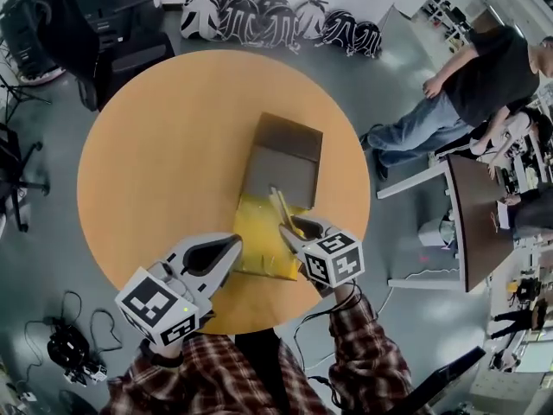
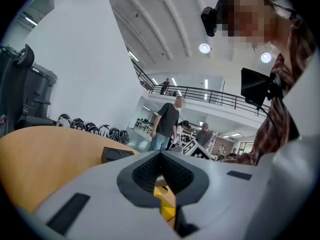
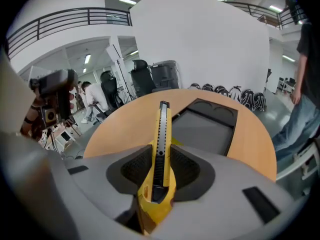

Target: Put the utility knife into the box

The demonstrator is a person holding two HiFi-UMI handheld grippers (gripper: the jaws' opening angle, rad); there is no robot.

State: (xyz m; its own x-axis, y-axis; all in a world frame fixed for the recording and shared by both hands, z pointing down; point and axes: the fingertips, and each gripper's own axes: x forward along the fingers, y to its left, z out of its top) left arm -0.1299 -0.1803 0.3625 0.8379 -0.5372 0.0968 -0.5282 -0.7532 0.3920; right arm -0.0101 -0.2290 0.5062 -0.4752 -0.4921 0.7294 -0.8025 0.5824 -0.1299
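A yellow utility knife (image 1: pixel 281 204) with a grey blade slider stands gripped at its rear end in my right gripper (image 1: pixel 294 227), which is shut on it. The knife (image 3: pixel 161 144) points forward over the open dark grey box (image 3: pixel 205 126). That box (image 1: pixel 289 130) lies in the middle of the round orange table (image 1: pixel 155 171); its yellow lid (image 1: pixel 259 247) is folded towards me. My left gripper (image 1: pixel 232 247) sits at the lid's left edge, jaws closed with yellow showing between them (image 2: pixel 165 204). The right gripper (image 3: pixel 159 184) hovers just short of the box.
Helmets (image 1: pixel 276 15) line the floor beyond the table. A person (image 1: pixel 471 85) stands at the right near a brown desk (image 1: pixel 475 223). Black chairs and cases (image 1: pixel 95 24) are at the back left; cables (image 1: pixel 69 344) lie by my feet.
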